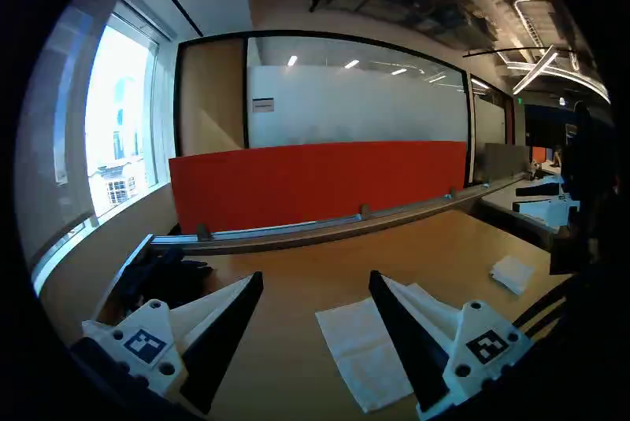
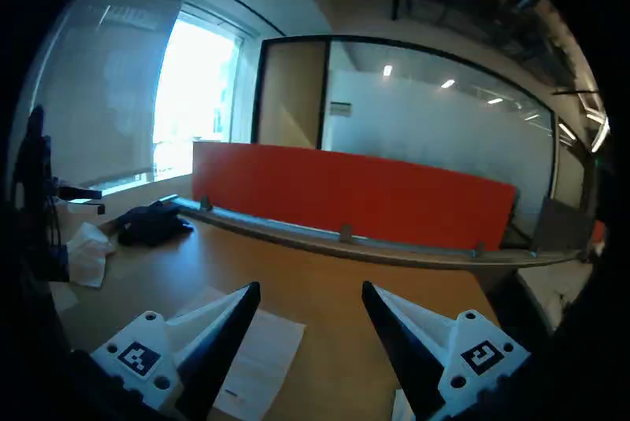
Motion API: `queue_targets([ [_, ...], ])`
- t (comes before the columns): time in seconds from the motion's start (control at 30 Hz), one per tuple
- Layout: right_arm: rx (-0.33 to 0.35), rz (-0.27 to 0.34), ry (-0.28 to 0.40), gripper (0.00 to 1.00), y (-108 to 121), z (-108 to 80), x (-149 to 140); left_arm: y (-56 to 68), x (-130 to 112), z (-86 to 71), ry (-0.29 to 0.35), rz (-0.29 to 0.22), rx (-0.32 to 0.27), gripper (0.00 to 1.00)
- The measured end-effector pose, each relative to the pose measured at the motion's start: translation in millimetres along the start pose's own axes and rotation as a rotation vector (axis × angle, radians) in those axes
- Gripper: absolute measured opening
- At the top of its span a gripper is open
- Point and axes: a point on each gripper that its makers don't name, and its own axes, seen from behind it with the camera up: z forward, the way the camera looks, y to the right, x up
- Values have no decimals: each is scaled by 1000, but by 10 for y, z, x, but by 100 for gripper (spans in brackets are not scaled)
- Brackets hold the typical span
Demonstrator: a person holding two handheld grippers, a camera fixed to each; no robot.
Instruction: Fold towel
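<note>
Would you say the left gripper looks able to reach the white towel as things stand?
Probably yes: the left gripper is open, and the white towel lies flat on the wooden desk close ahead of it, with nothing between them.

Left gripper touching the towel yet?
Cannot tell. In the left gripper view, one finger of the open left gripper overlaps the flat towel, but nothing shows contact or a gap.

Wooden desk (image 1: 331, 264), red partition (image 1: 315, 181), bright window (image 1: 118, 122), glass wall (image 2: 441, 118).
</note>
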Motion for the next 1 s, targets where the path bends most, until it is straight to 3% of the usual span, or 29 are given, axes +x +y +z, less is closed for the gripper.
queue_targets([
  [0.2, 82, -38, -64, 100, -174, 47, -61, 201, -33, 55, -42, 20, -82, 100],
  [0.5, 126, -52, -110, 100, -261, 87, -213, 358, -204, 134, -95, 55, -127, 100],
  [1.0, 184, -121, -213, 100, -424, 185, -904, 504, -962, 212, -218, 49, -185, 100],
])
